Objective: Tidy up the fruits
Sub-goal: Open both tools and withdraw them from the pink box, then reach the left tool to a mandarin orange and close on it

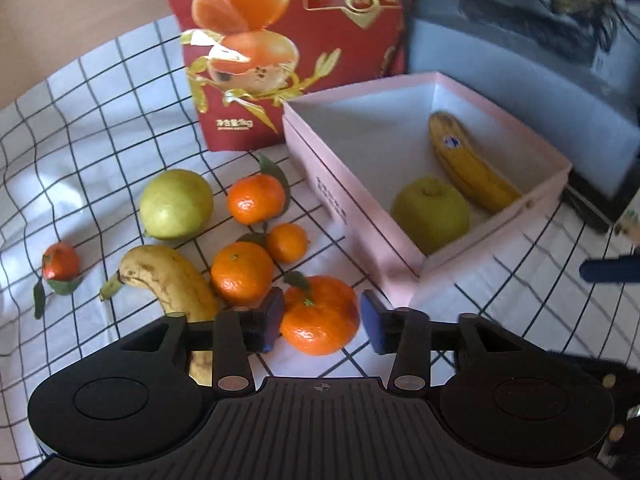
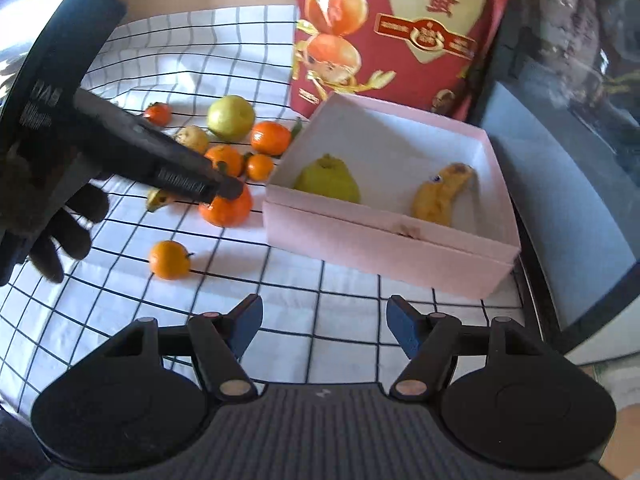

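A home table, it seems. A checked tablecloth (image 1: 100,128) carries loose fruit beside a red gift bag (image 1: 320,20)

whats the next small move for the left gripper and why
Probably ease the left gripper down and close on the large mandarin: its open jaws already frame that fruit, which lies on the checked cloth outside the pink box.

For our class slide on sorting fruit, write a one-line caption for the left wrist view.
Open left claw straddles a large mandarin beside a pink box holding a banana.
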A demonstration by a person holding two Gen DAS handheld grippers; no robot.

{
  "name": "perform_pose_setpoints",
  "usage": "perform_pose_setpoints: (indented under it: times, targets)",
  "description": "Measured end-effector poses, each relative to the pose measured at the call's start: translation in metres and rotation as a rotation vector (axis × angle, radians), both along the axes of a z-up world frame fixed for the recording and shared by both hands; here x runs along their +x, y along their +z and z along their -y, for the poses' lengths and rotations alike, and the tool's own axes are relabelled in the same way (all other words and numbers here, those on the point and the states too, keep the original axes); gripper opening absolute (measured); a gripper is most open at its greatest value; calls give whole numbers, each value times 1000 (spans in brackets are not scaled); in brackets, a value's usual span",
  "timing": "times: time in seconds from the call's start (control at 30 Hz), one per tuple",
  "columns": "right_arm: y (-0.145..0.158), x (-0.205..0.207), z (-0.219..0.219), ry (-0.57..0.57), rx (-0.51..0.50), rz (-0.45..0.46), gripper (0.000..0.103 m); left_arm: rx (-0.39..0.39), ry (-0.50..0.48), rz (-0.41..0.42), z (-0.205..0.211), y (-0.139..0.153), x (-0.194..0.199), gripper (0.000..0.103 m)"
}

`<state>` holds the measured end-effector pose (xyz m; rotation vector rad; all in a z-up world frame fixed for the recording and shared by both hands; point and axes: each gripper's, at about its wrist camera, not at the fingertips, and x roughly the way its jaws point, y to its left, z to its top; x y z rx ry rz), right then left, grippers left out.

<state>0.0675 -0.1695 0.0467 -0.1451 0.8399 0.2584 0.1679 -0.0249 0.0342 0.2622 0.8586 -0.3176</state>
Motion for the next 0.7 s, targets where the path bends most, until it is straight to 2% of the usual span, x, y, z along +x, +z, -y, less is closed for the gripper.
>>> perform_pose_setpoints:
  times: [0.07, 0.2, 0.33, 0.5, 0.7]
  targets:
    - [-3, 1, 3, -8, 4, -11, 69, 18, -8, 11, 2, -2, -1, 51]
    - [-6, 1, 3, -8, 5, -22, 69, -15, -1, 5, -1, -1, -1, 55]
    - [-7, 0, 2, -2, 0, -24, 69, -31, 54, -12, -9, -3, 6, 55]
    - [-9, -3, 0, 7, -14, -28, 69, -82, 111, -38, -20, -8, 15, 54]
    - [-10, -6, -2, 15, -22, -35, 69, -137, 116, -86, -28, -14, 21, 56]
